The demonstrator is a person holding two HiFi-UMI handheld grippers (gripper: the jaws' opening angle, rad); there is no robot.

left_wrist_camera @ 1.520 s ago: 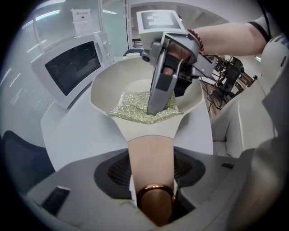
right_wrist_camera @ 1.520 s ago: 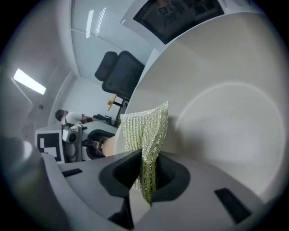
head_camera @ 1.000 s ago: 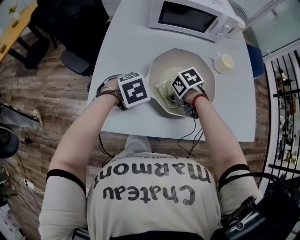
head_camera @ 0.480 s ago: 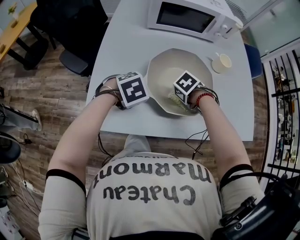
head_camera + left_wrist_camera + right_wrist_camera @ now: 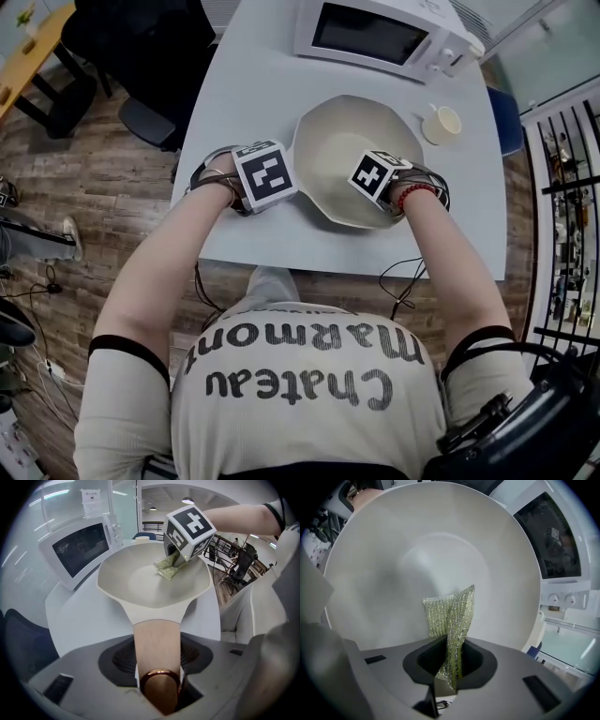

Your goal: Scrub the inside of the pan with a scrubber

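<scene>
A cream pan (image 5: 336, 139) with angled sides sits on the grey table (image 5: 253, 89). Its wooden handle (image 5: 157, 641) with a copper ring at the end runs between the jaws of my left gripper (image 5: 158, 677), which is shut on it. In the head view the left gripper (image 5: 265, 175) is at the pan's left edge. My right gripper (image 5: 373, 186) is over the near right side of the pan, pointing steeply down. It is shut on a green mesh scrubber (image 5: 451, 616) whose free end lies against the pan's inner wall (image 5: 417, 564). The left gripper view shows the scrubber (image 5: 166, 567) under the right gripper's marker cube (image 5: 190, 527).
A white microwave (image 5: 375, 36) stands at the table's far edge. A small cup (image 5: 448, 124) sits right of the pan. A black chair (image 5: 141, 56) stands left of the table. The table's near edge (image 5: 328, 267) runs just under both wrists.
My right gripper has slid the scrubber from the pan's near left side to its near right side and rolled its wrist. The left gripper and the pan have stayed put.
</scene>
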